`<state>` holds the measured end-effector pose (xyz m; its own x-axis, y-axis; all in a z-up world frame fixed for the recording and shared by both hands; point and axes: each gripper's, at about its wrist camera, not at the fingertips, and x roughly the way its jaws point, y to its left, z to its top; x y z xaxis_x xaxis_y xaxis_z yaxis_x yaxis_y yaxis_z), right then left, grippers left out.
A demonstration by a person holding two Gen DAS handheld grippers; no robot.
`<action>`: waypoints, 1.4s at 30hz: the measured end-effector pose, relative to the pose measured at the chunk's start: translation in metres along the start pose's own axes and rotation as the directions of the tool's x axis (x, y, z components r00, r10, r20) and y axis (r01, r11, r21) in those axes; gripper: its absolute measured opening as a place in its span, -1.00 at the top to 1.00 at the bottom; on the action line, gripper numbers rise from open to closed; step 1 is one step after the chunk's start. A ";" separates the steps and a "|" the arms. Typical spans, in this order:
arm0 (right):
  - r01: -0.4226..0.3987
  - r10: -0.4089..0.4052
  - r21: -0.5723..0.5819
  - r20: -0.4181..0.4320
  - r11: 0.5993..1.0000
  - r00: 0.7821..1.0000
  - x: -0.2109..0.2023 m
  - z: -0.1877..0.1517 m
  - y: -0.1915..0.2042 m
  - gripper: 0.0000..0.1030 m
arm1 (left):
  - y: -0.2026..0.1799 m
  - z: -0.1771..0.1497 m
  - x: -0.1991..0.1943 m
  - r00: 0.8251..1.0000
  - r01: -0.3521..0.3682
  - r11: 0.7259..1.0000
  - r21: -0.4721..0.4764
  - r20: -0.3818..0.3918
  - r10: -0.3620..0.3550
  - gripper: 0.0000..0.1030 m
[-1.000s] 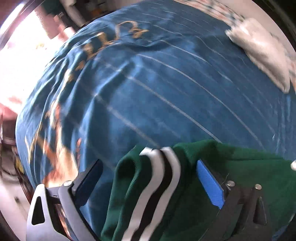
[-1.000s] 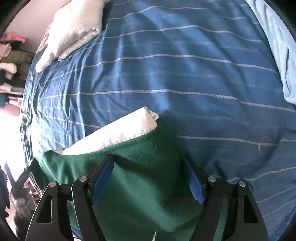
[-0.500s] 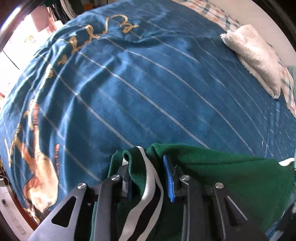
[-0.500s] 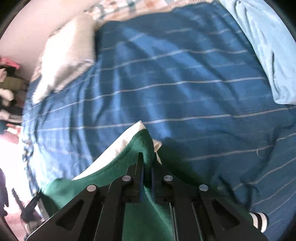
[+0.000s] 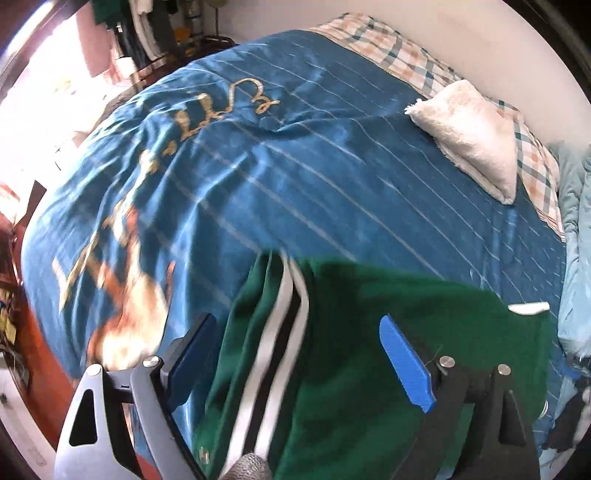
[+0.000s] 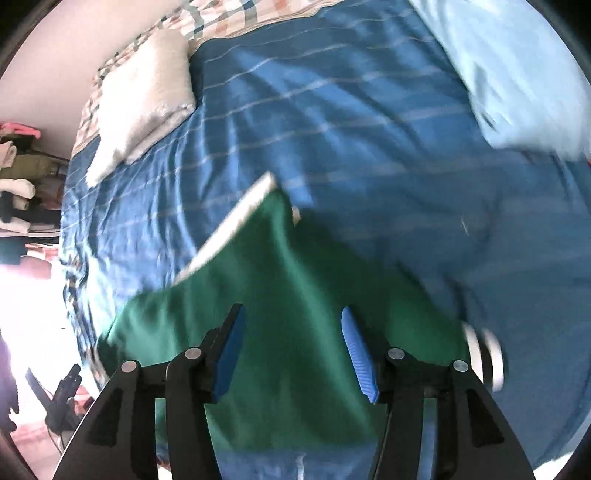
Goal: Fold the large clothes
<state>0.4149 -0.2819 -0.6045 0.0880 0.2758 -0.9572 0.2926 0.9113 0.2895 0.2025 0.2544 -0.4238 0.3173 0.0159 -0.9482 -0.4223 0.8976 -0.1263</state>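
A green garment (image 5: 369, 354) with black and white stripes (image 5: 280, 332) lies on the blue striped bedspread (image 5: 295, 177). My left gripper (image 5: 295, 347) is open above its striped edge, its blue pads apart on either side of the cloth. In the right wrist view the same green garment (image 6: 280, 295) shows a white edge (image 6: 236, 225) at its far corner. My right gripper (image 6: 291, 350) is open above it, holding nothing.
A white fluffy pillow (image 5: 476, 140) lies at the head of the bed and also shows in the right wrist view (image 6: 144, 96). A light blue cover (image 6: 517, 74) lies at the right. Clothes hang beyond the bed (image 5: 147, 22).
Both grippers were shut on the green garment half a second ago. Both have opened and let it go, and pulled back and up from the bed.
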 end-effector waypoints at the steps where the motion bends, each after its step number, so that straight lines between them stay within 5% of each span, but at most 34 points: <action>1: -0.001 0.001 0.009 -0.015 1.000 1.000 0.002 -0.019 -0.001 -0.08 | -0.002 -0.014 -0.006 1.000 -0.011 1.000 -0.010 -0.003 0.011 -0.75; 5: -0.045 0.046 0.018 -0.098 0.999 0.994 0.038 -0.076 0.011 -0.08 | -0.009 -0.063 0.008 0.998 -0.023 0.998 -0.051 -0.059 0.020 -0.75; 8: -0.047 0.040 -0.043 -0.147 0.998 0.988 0.082 -0.110 0.031 -0.08 | -0.016 -0.092 0.043 0.987 -0.103 0.993 -0.064 -0.128 0.094 -0.75; 10: 0.057 -0.076 -0.158 -0.122 0.986 0.990 0.106 -0.123 0.041 -0.08 | -0.012 -0.106 0.071 0.962 -0.227 0.973 -0.032 -0.164 0.219 -0.75; 12: 0.206 -0.222 -0.183 -0.072 0.961 0.972 0.121 -0.128 0.028 -0.03 | 0.001 -0.111 0.087 0.959 -0.237 0.970 -0.049 -0.172 0.226 -1.00; 13: 0.216 -0.232 -0.144 -0.101 0.966 0.968 0.130 -0.127 0.013 -0.03 | 0.010 -0.109 0.092 0.959 -0.237 0.969 -0.069 -0.176 0.222 -1.00; 16: 0.103 -0.096 0.037 -0.157 0.994 0.983 0.114 -0.118 -0.020 -0.02 | 0.017 -0.099 0.084 0.961 -0.219 0.972 -0.086 -0.192 0.199 -1.00; 22: 0.059 -0.070 0.245 0.035 0.968 0.997 0.045 -0.100 -0.111 -0.06 | 0.019 -0.096 0.060 0.965 -0.199 0.977 -0.071 -0.187 0.183 -1.00; 23: 0.060 -0.073 0.270 0.035 0.961 0.997 0.051 -0.095 -0.125 -0.02 | 0.020 -0.098 0.063 0.963 -0.202 0.977 -0.069 -0.196 0.185 -1.00; 26: 0.031 -0.013 0.391 -0.048 0.920 0.999 0.096 -0.083 -0.162 0.52 | 0.024 -0.109 0.069 0.956 -0.227 0.969 -0.095 -0.212 0.203 -1.00; 28: 0.137 -0.120 0.312 -0.073 0.940 0.990 0.090 -0.077 -0.141 0.50 | 0.028 -0.114 0.053 0.959 -0.239 0.956 -0.168 -0.193 0.206 -1.00; 30: 0.178 -0.175 0.187 -0.036 0.966 0.984 0.072 -0.082 -0.106 0.37 | 0.038 -0.124 0.024 0.977 -0.197 0.933 -0.301 -0.145 0.159 -0.99; 32: 0.124 -0.126 0.128 0.003 0.984 0.992 0.055 -0.097 -0.081 0.07 | 0.049 -0.141 0.001 0.991 -0.121 0.887 -0.445 -0.107 0.082 -0.99; 36: 0.030 -0.028 0.088 -0.024 0.996 0.999 0.043 -0.124 -0.052 -0.06 | 0.067 -0.179 0.023 0.987 0.056 0.738 -0.673 -0.076 -0.144 -0.95; 38: 0.013 -0.010 0.075 -0.044 0.997 0.999 0.048 -0.133 -0.046 -0.06 | 0.065 -0.189 0.046 0.979 0.101 0.671 -0.734 -0.046 -0.198 -0.95; 40: -0.012 0.015 0.081 -0.043 0.997 0.999 0.054 -0.136 -0.042 -0.06 | 0.061 -0.187 0.054 0.983 0.110 0.646 -0.756 -0.013 -0.183 -0.92; 41: -0.023 0.028 0.098 -0.050 0.995 0.998 0.057 -0.135 -0.040 -0.06 | 0.060 -0.181 0.054 0.991 0.093 0.656 -0.749 0.005 -0.134 -0.68; 42: -0.043 0.050 0.117 -0.060 0.992 0.997 0.064 -0.129 -0.037 -0.06 | 0.057 -0.173 0.054 0.998 0.041 0.682 -0.730 0.002 -0.058 -0.18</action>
<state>0.2865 -0.2588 -0.6762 0.0453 0.3391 -0.9397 0.3983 0.8565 0.3283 0.0485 0.2306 -0.5323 0.3428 -0.0351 -0.9388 -0.8950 0.2914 -0.3377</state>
